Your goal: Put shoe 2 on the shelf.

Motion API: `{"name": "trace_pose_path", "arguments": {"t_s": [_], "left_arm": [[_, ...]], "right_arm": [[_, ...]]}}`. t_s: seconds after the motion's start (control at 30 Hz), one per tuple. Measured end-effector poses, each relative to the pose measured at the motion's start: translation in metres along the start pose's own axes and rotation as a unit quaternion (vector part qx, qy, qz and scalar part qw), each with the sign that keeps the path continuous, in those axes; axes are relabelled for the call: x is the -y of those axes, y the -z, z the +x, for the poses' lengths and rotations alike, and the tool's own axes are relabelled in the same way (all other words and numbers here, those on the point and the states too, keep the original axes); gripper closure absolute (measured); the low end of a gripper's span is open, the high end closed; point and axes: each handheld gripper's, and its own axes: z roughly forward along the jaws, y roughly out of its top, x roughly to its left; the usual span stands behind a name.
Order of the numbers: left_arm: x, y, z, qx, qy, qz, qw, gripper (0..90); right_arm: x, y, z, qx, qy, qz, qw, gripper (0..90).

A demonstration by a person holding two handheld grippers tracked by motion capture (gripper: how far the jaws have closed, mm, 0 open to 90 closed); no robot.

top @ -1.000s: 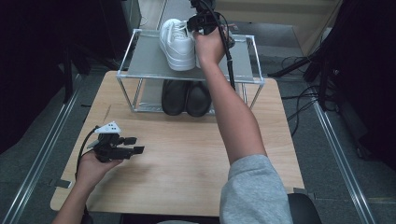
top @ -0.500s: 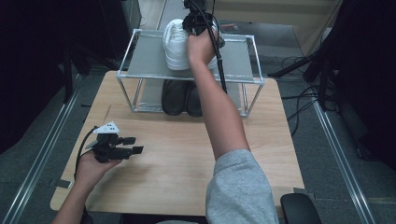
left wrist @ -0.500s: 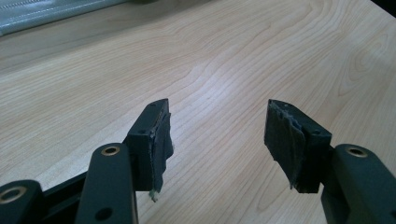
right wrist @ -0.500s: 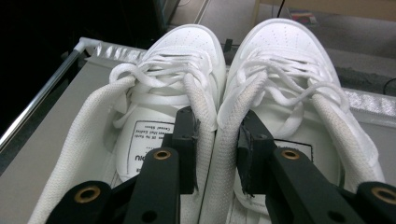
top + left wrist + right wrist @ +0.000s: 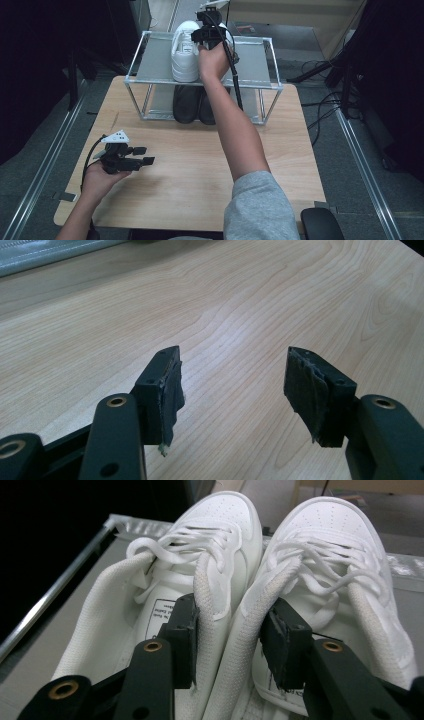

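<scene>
Since a moment ago, the right arm has reached farther over the rack (image 5: 260,85) and the right claw (image 5: 204,35) has gone down onto the white shoes (image 5: 184,55). Its jaws have just been opening, and now they are apart. One jaw sits inside the left shoe (image 5: 165,605) and the other sits inside the right shoe (image 5: 340,580). The two inner walls of the shoes are between the jaws, but the pads do not squeeze them, so I think the shoes are let go.

Both white shoes stand side by side on the top shelf of the rack, toes pointing away from the person. So the putting-down part looks done. What is left, I think, is to lift the claw out of the shoes and bring the arm back.

The left claw (image 5: 142,156) rests low over the table (image 5: 200,170), on the person's left side, far from the rack. Its jaws are apart too, with nothing between them, just bare wood under them.

A pair of black shoes (image 5: 192,105) sits on the lower shelf, right under the white ones. The claw's cable (image 5: 235,75) hangs down over the rack by the arm. The laces and soft shoe walls are close to the jaws, so they could catch when the claw comes up
</scene>
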Motion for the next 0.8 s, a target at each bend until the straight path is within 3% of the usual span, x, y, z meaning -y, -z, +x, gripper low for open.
{"name": "trace_pose_path", "arguments": {"t_s": [0.07, 0.3, 0.6, 0.7, 0.8], "left_arm": [[0.000, 0.000, 0.000, 0.000, 0.000, 0.000, 1.0000, 40.5], [-0.001, -0.002, 0.000, -0.002, -0.007, 0.008, 0.9999, 40.3], [-0.001, -0.003, 0.000, -0.005, -0.009, 0.013, 0.9999, 40.0], [-0.001, -0.004, -0.001, -0.004, -0.011, 0.016, 0.9998, 39.8], [-0.001, -0.004, -0.001, -0.004, -0.010, 0.018, 0.9998, 39.6]], "right_arm": [[0.003, 0.000, -0.002, -0.009, -0.005, -0.010, 0.9999, 58.4], [0.002, 0.007, -0.005, -0.024, -0.002, -0.009, 0.9997, 49.2], [-0.001, 0.043, -0.013, -0.061, 0.030, -0.027, 0.9973, 48.1], [0.004, 0.052, -0.017, -0.087, 0.050, -0.028, 0.9946, 49.3], [0.013, 0.056, -0.022, -0.096, 0.063, -0.028, 0.9929, 49.3]]}}
